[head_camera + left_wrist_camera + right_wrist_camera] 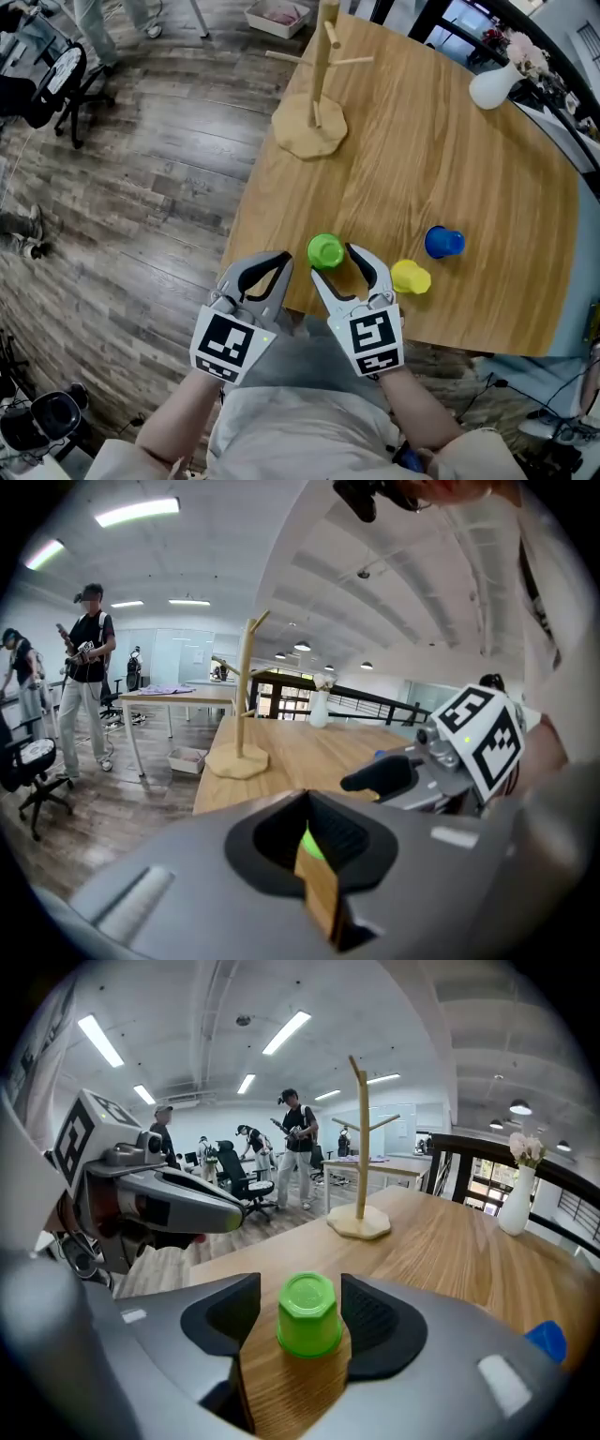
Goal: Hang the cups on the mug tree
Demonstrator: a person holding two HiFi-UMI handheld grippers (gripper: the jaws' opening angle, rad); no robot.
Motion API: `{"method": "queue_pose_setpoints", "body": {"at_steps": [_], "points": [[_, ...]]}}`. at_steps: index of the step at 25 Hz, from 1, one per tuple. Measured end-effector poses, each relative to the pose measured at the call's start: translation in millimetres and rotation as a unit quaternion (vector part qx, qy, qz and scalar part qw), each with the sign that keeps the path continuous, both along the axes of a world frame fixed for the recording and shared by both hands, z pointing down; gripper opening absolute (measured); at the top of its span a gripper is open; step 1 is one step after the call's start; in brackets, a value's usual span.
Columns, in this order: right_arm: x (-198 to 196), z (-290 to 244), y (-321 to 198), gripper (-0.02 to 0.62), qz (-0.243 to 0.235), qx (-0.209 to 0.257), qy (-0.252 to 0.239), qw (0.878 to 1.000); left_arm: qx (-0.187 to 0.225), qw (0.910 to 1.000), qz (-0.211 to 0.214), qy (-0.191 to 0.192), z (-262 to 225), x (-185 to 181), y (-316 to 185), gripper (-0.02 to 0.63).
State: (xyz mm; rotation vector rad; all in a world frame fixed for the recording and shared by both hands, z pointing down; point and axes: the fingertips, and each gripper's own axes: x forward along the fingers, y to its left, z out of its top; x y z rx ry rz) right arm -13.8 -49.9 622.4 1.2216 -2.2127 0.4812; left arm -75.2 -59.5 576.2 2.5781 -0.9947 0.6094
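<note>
A green cup stands upside down near the table's front edge. My right gripper is open around it. In the right gripper view the green cup sits between the two pads with a gap on each side, and neither pad touches it. My left gripper hangs just off the table's edge to the left of the cup, its tips together and nothing in them. A yellow cup and a blue cup lie to the right. The wooden mug tree stands at the table's far left with bare pegs.
A white vase with flowers stands at the table's far right edge. A railing runs behind it. Left of the table lie wooden floor, an office chair and a small box. People stand in the background.
</note>
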Motion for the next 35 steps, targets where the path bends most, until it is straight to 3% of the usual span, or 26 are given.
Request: {"method": "queue_pose_setpoints", "body": {"at_steps": [7, 17, 22, 28, 35], "points": [[-0.3, 40.7, -4.2, 0.264, 0.004, -0.017, 0.006, 1.000, -0.014, 0.9998, 0.008, -0.013, 36.7, 2.3, -5.2, 0.002], [-0.1, 33.4, -11.9, 0.235, -0.004, -0.009, -0.002, 1.000, -0.008, 0.9997, 0.006, -0.022, 35.8, 2.5, -16.7, 0.002], [-0.9, -13.7, -25.2, 0.235, 0.009, 0.013, -0.015, 1.000, 0.007, 0.9999, 0.003, -0.015, -4.3, -4.1, -28.9, 0.002], [6.8, -92.0, -42.4, 0.235, 0.018, 0.071, -0.029, 0.997, 0.061, 0.9981, -0.005, 0.003, -77.5, -3.8, -50.3, 0.002], [17.3, -190.4, -32.0, 0.235, 0.030, 0.130, -0.049, 0.990, 0.098, 0.9950, -0.012, 0.019, -155.0, 0.1, -37.4, 0.002]]}}
